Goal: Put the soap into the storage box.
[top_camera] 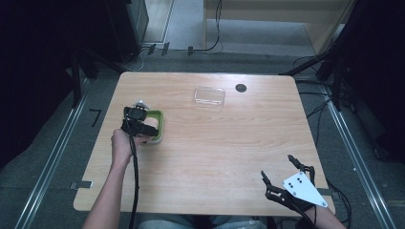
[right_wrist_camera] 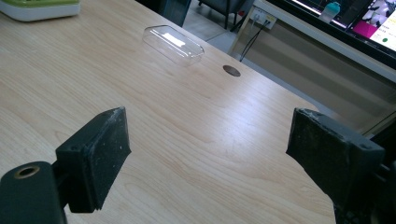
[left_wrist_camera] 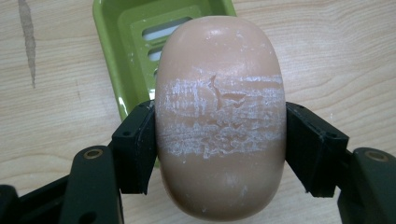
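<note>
Soap (left_wrist_camera: 219, 126) covers most of the green dish (left_wrist_camera: 128, 42) in the left gripper view – dish top edge cropped. In the high view the left gripper (top_camera: 138, 125) hides the soap. Right gripper view – dish (right_wrist_camera: 39, 9) cut off at the top-left corner.

Soap bar (left_wrist_camera: 219, 121) waxy, matt, scuffed white across its middle; soap dish (left_wrist_camera: 135, 42) glossy green plastic; lid (right_wrist_camera: 173, 44) clear glossy plastic; worktop (top_camera: 229, 143) pale wood-grain, smooth.
</note>
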{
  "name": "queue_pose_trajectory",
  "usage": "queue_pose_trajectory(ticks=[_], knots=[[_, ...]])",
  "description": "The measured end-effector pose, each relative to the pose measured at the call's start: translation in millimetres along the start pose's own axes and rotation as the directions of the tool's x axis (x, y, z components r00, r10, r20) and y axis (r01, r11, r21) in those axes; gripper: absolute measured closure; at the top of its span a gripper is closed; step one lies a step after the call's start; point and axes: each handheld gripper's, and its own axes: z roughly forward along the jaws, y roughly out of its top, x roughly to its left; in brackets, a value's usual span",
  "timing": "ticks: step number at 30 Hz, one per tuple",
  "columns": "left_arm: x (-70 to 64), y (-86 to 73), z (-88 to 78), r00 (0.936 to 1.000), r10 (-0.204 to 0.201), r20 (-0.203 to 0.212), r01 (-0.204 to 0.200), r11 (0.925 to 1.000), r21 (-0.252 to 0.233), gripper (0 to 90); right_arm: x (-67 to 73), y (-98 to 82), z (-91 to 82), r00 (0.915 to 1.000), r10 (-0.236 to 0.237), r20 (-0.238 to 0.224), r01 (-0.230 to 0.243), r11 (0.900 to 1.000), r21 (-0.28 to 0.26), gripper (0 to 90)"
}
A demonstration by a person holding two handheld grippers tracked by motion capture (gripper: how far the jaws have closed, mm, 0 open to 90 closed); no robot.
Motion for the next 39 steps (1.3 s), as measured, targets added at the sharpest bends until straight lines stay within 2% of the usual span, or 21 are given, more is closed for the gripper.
queue_pose_trajectory(ticks=[8, 21, 25, 39], knots=[[4.0, 7.2, 7.5, 0.9994, -0.029, -0.019, 0.029, 0.9994, -0.021, 33.9, -0.1, -0.1, 0.0, 1.0, -0.001, 0.001, 0.001, 1.0, 0.0, 13.1], [9.9, 14.6, 21.0, 0.9975, -0.05, -0.05, 0.048, 0.998, -0.042, 33.8, -0.1, -0.2, -0.1, 1.0, -0.001, 0.0, 0.001, 1.0, 0.001, 13.1], [11.1, 14.2, 25.9, 0.9973, -0.063, -0.038, 0.061, 0.997, -0.048, 33.8, -0.3, -0.3, 0.0, 1.0, 0.001, 0.001, -0.001, 1.0, 0.0, 13.1], [8.1, 13.6, 38.2, 0.9968, -0.053, -0.06, 0.05, 0.9978, -0.044, 33.8, -0.3, -0.3, 0.0, 1.0, -0.001, 0.001, 0.001, 1.0, 0.001, 13.1]])
